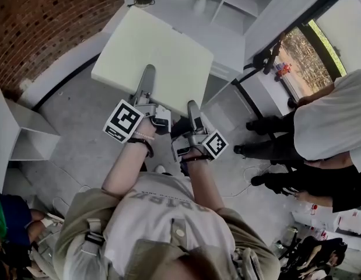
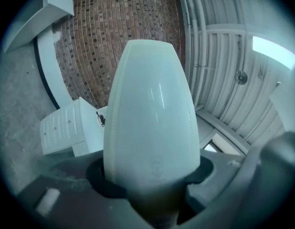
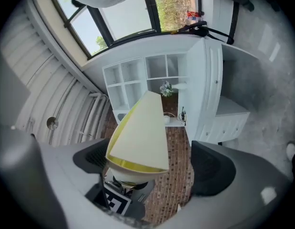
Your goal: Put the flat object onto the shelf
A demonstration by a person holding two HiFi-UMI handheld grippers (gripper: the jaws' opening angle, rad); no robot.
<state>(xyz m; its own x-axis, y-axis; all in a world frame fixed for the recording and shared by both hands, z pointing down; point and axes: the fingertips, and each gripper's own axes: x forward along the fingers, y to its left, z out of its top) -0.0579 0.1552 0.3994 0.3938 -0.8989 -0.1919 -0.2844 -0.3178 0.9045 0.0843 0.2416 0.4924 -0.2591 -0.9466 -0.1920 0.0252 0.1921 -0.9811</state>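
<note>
Panel: pale flat panel (image 1: 163, 57), off the floor, tilted, out ahead of the chest; not on any shelf yet.
L gripper (image 1: 146, 86): clamped on panel's near edge. In left gripper view the panel fills the gap, both jaws tight against its faces. Prob. the only carrier right now, hence the edge grip w/ the rest of the panel sticking out fwd.
R gripper (image 1: 193, 114): jaws spread wide. Panel corner sits in the gap, close to one jaw, other jaw well apart, no pinch. Reads as freed to re-grip or steady the load.
Shelf: white cubby shelf (image 3: 137, 75) dead ahead in right gripper view, just past panel's far tip, compartments open. Small vase of flowers (image 3: 166, 88) near its base.
Stage: carry and line-up, by the look of it; placement not yet done.
Next: likely needs R gripper back on the panel before sliding it in flat.
Risk: one-edge hold, so panel could sag or swing. Bystander (image 1: 332, 121) stands near on the right.
</note>
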